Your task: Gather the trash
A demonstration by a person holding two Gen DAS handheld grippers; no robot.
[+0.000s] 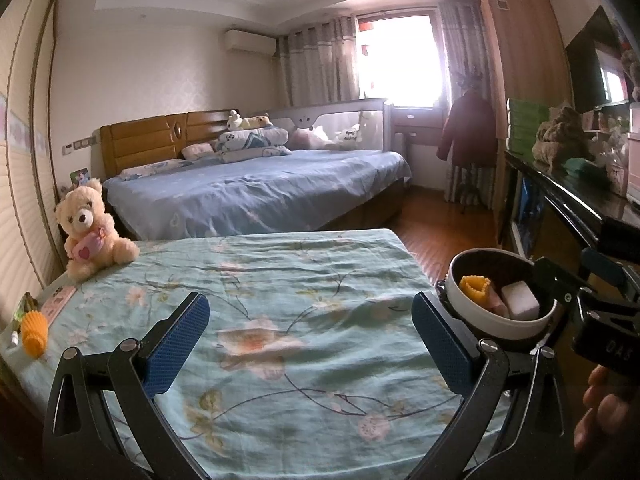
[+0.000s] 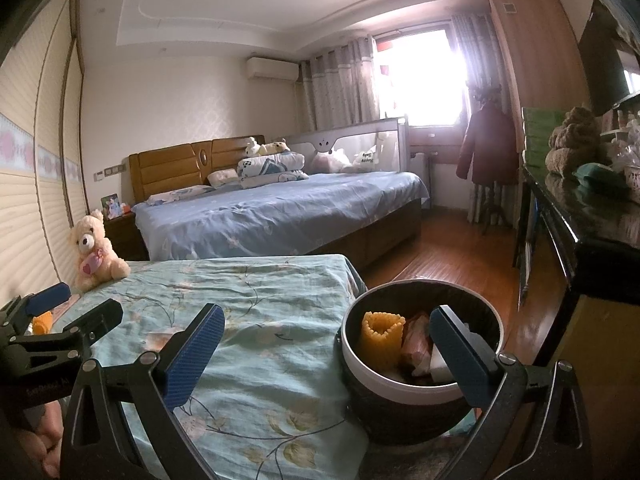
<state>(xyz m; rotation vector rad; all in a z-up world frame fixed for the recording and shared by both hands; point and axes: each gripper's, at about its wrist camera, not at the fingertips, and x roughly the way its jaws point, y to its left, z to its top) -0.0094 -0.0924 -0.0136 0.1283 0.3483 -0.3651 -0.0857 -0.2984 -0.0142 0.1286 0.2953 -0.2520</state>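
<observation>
At the far left edge of the desk draped in a teal floral cloth (image 1: 280, 280), an orange ribbed paper cup (image 1: 35, 332) lies on its side, with a small green wrapper (image 1: 26, 307) just behind it. A cream teddy bear holding a pink heart (image 1: 90, 228) sits upright at the desk's back left corner. The left gripper (image 1: 310, 344) hovers over the middle of the cloth, its blue-padded fingers (image 1: 176, 344) spread wide and released, nothing between them. At the desk's right edge stands a round white-rimmed bin with a dark lining (image 2: 400, 384); inside it are an orange ribbed paper cup (image 2: 382, 338), a pinkish wrapper (image 2: 416, 344) and a white block (image 1: 519, 300). The right gripper (image 2: 328, 354) is also released: its left finger hangs over the cloth, and its right finger (image 2: 460, 358) appears over the bin's opening, though whether it touches the trash cannot be told. Beyond the desk lies a bed with a blue sheet (image 1: 256, 192).
</observation>
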